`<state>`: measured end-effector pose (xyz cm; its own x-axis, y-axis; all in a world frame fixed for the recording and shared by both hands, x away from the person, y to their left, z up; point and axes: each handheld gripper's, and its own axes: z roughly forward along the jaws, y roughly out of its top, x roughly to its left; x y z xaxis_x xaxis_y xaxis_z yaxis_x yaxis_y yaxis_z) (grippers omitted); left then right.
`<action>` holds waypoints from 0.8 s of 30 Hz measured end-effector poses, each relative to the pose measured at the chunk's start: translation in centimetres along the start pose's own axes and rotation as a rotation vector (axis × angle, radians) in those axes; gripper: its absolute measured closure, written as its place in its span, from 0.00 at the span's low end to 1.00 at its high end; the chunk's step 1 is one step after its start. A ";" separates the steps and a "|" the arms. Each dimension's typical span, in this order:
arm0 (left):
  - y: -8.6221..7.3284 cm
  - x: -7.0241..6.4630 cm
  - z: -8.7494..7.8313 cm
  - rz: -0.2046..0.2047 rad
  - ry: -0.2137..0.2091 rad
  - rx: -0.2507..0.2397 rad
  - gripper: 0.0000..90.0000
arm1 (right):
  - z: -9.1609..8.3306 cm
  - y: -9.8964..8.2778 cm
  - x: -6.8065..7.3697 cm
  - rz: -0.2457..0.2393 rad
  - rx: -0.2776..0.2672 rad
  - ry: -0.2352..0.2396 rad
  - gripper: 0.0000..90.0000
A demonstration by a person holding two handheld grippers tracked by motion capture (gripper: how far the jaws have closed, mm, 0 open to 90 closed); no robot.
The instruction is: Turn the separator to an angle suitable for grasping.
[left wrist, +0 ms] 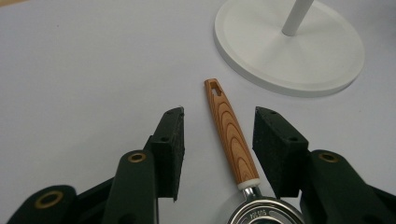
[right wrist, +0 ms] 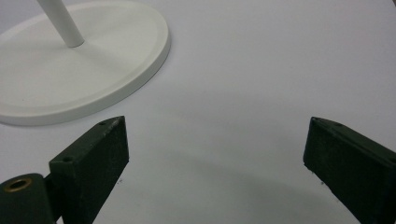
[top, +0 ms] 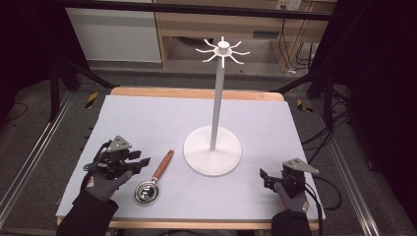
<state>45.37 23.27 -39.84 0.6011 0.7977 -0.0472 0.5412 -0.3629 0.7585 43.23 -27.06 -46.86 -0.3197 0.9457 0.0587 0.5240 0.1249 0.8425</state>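
My left gripper [left wrist: 218,149] straddles the measuring cup's wooden handle [left wrist: 230,133], pads clear; I'd pinch mid-handle squarely. Right gripper [right wrist: 215,154] gapes empty.

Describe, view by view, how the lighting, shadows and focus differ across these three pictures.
High view: table evenly lit, surroundings dark, bright glint in the metal scoop. Left gripper view: sharp on the wooden handle; the stand's base casts barely any shadow. Right gripper view: a soft grey shadow lies on the table between the right gripper jaws, which look slightly blurred.
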 end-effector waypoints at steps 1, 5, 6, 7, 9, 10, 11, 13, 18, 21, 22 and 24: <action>0.1 -0.2 0.3 0.008 0.000 0.012 0.60 | 0.0 0.0 0.0 0.001 0.001 0.001 0.08; 0.3 -0.5 0.8 0.011 -0.004 0.026 0.60 | 0.0 0.0 0.0 0.005 0.005 0.007 0.08; 0.4 -0.6 1.1 0.013 -0.009 0.037 0.60 | 0.1 0.0 0.0 0.002 0.005 0.006 0.08; 0.4 -0.6 1.3 0.012 -0.009 0.039 0.61 | 0.1 0.0 0.0 0.005 0.008 0.009 0.08; 0.4 -0.8 1.7 0.014 -0.012 0.048 0.61 | 0.1 0.0 0.0 0.003 0.009 0.007 0.08; 0.4 -0.9 1.9 0.018 -0.016 0.055 0.61 | 0.1 0.0 0.0 0.005 0.010 0.008 0.08; 0.4 -0.9 1.9 0.018 -0.016 0.055 0.61 | 0.1 0.0 0.0 0.005 0.010 0.008 0.08; 0.5 -1.1 2.4 0.027 -0.019 0.072 0.61 | 0.1 0.0 0.0 0.007 0.013 0.011 0.08; 0.7 -1.3 3.1 0.028 -0.022 0.086 0.61 | 0.2 -0.1 0.0 0.000 0.013 0.009 0.08; 0.7 -1.4 3.6 0.031 -0.022 0.098 0.61 | 0.2 -0.1 0.0 0.002 0.015 0.011 0.08; 0.7 -1.5 4.0 0.029 -0.024 0.107 0.61 | 0.2 0.0 0.0 0.008 0.018 0.016 0.08; 0.8 -1.5 4.2 0.032 -0.022 0.112 0.61 | 0.2 0.0 0.0 0.008 0.019 0.016 0.08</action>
<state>47.37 19.81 -41.90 0.6313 0.7745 -0.0397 0.5833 -0.4405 0.6824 43.34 -26.98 -46.99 -0.3278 0.9418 0.0744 0.5414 0.1227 0.8318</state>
